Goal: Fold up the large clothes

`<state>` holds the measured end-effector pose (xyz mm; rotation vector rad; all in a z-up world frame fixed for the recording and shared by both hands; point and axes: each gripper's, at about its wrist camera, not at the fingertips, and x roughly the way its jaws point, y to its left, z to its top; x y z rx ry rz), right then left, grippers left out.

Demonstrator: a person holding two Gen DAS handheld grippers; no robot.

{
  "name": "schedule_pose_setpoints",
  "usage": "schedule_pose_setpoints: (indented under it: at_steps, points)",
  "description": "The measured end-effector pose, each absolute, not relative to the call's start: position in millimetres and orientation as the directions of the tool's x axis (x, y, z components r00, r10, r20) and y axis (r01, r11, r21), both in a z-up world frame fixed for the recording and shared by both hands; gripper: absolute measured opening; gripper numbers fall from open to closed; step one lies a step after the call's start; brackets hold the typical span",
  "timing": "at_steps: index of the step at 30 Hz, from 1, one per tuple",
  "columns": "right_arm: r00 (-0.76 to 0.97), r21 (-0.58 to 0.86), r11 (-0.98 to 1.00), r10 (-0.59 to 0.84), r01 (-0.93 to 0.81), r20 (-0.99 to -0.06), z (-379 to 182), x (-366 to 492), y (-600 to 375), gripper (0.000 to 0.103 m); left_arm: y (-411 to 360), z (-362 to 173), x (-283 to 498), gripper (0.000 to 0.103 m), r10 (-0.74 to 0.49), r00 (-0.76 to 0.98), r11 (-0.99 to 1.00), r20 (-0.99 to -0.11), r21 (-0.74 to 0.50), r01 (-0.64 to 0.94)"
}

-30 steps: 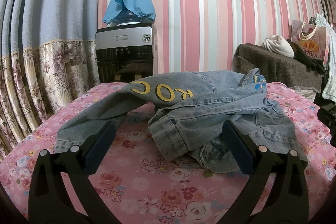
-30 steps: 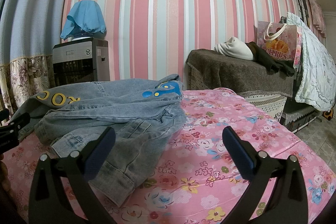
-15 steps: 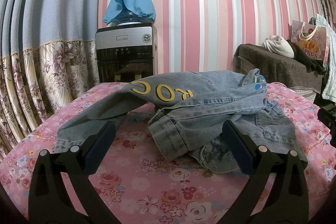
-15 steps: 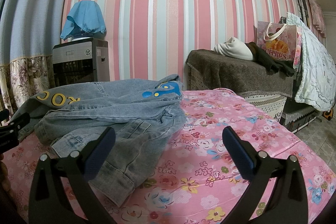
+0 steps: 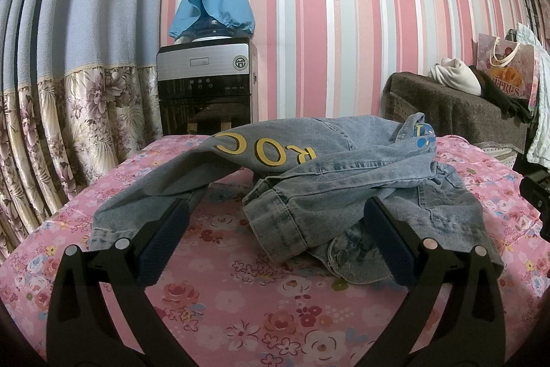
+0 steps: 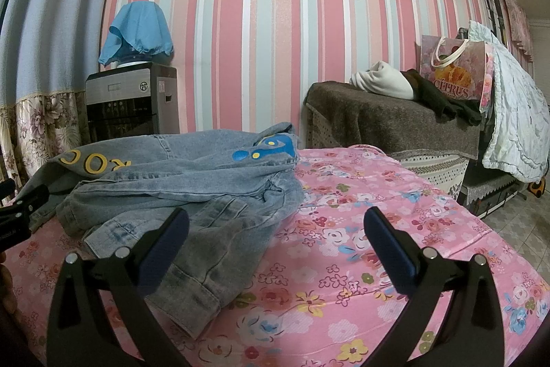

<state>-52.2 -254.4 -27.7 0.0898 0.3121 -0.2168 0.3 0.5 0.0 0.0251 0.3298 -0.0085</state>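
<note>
A crumpled light-blue denim jacket (image 5: 343, 174) with yellow letters lies in a heap on the pink floral table (image 5: 223, 305). My left gripper (image 5: 275, 243) hovers open just short of the jacket's near cuff, with nothing between its fingers. In the right wrist view the same jacket (image 6: 192, 181) spreads over the left half of the table (image 6: 361, 263). My right gripper (image 6: 275, 245) is open over the jacket's right edge and the bare cloth, holding nothing. The left gripper's tip (image 6: 20, 208) shows at the left edge there.
A water dispenser (image 5: 206, 92) under a blue cover stands behind the table by a floral curtain (image 5: 68, 133). A brown-covered bench (image 6: 395, 126) with folded clothes and a gift bag (image 6: 453, 74) sits back right. The striped wall is close behind.
</note>
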Motion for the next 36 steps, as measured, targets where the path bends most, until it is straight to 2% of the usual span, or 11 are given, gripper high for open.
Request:
schedule_pose_setpoints:
  at_steps: [33, 36]
  points:
    - [0.931, 0.059, 0.973, -0.195, 0.223, -0.310, -31.3, -51.0, -253.5, 0.101, 7.9, -4.7, -1.7, 0.100, -0.005, 0.942, 1.000, -0.335, -0.005, 0.004]
    - [0.931, 0.058, 0.974, -0.191, 0.219, -0.312, -33.4, -49.3, -252.5, 0.101, 9.7, -6.1, 4.6, 0.100, -0.028, 0.925, 1.000, -0.380, -0.022, 0.021]
